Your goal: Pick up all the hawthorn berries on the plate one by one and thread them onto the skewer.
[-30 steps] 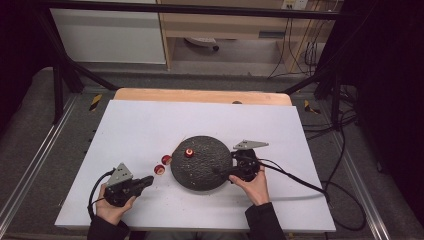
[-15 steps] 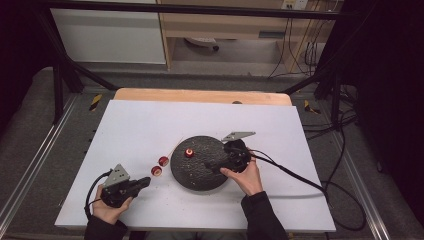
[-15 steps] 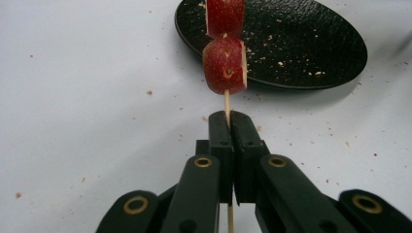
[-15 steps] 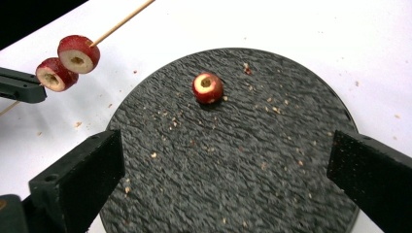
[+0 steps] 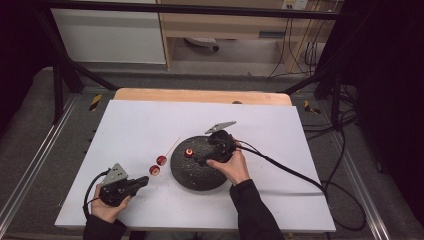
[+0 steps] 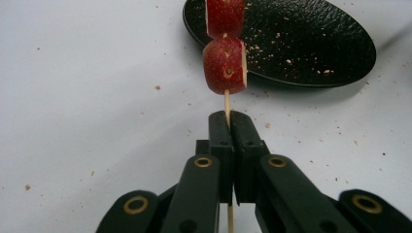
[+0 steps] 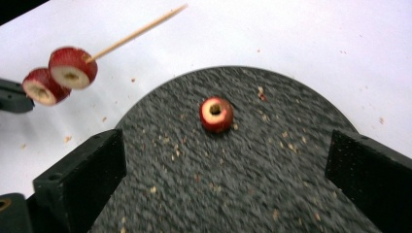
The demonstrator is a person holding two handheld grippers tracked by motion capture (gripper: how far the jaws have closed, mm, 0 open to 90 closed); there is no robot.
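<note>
My left gripper (image 5: 144, 181), near the table's front left, is shut on the lower end of a thin wooden skewer (image 6: 226, 101). Two red fruit pieces (image 5: 158, 165) are threaded on the skewer, which is angled up and to the right; the left gripper view has them just above the jaws (image 6: 224, 65). A third red fruit piece (image 5: 189, 152) with a pale hollow core lies on the round black plate (image 5: 200, 177). My right gripper (image 5: 204, 155) hovers over the plate, open, with wide jaws pointing at that piece (image 7: 216, 114), which lies a little beyond them.
The white board (image 5: 280, 130) covers the wooden table, and crumbs dot it and the plate. Each gripper trails a black cable, the right one (image 5: 300, 175) running off across the board. Metal frame rails stand at both sides.
My right gripper has moved left from the plate's right edge to over the plate, toward the red piece. The left gripper and skewer have stayed put.
</note>
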